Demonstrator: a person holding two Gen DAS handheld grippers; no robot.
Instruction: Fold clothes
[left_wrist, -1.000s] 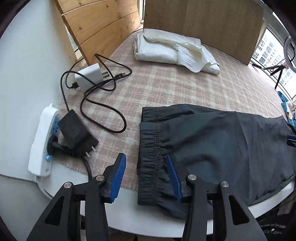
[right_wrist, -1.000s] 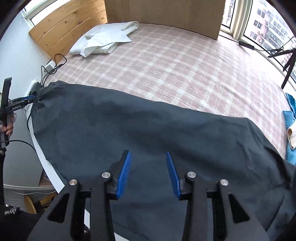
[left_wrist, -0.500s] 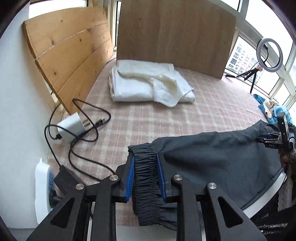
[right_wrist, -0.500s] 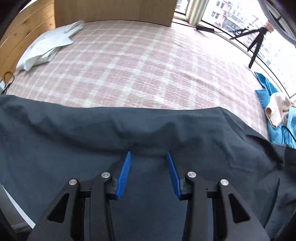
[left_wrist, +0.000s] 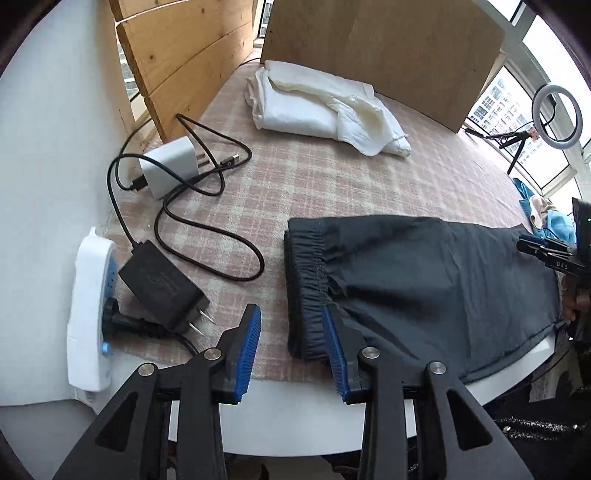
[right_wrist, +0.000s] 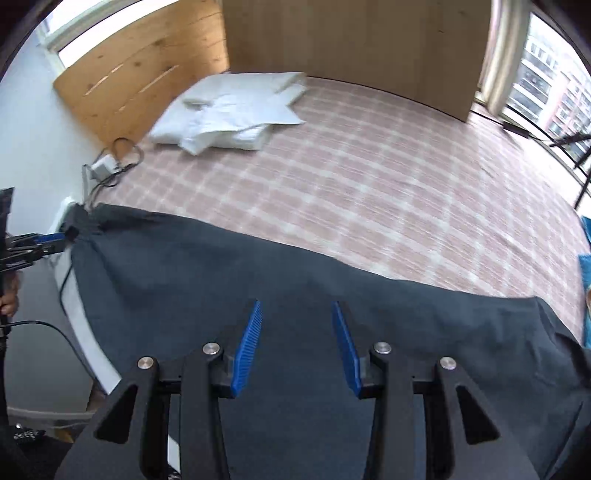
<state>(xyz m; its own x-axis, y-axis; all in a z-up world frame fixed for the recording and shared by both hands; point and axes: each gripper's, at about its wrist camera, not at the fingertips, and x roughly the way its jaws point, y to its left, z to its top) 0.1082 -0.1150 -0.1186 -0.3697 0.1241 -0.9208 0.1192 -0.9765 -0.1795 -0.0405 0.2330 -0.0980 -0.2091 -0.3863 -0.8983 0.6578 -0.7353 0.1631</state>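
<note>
Dark grey trousers (left_wrist: 424, 273) lie flat along the front edge of the pink plaid table, elastic waistband (left_wrist: 306, 280) at their left end. My left gripper (left_wrist: 291, 347) is open, just in front of the waistband's near corner, holding nothing. In the right wrist view the trousers (right_wrist: 258, 280) fill the foreground and my right gripper (right_wrist: 297, 347) hovers open over the cloth, empty. The left gripper (right_wrist: 44, 242) shows at that view's left edge by the waistband. The right gripper (left_wrist: 554, 254) shows at the left wrist view's right edge.
A folded white garment (left_wrist: 325, 107) lies at the back of the table. A white charger (left_wrist: 170, 166), black cables (left_wrist: 207, 236), a black adapter (left_wrist: 159, 284) and a white power strip (left_wrist: 88, 314) sit at the left. Wooden boards (left_wrist: 369, 44) stand behind. Blue cloth (left_wrist: 554, 221) lies far right.
My left gripper was shut on the waistband and lifting it half a second ago; now it is open and the waistband lies on the table. The right gripper stayed open over the cloth.
</note>
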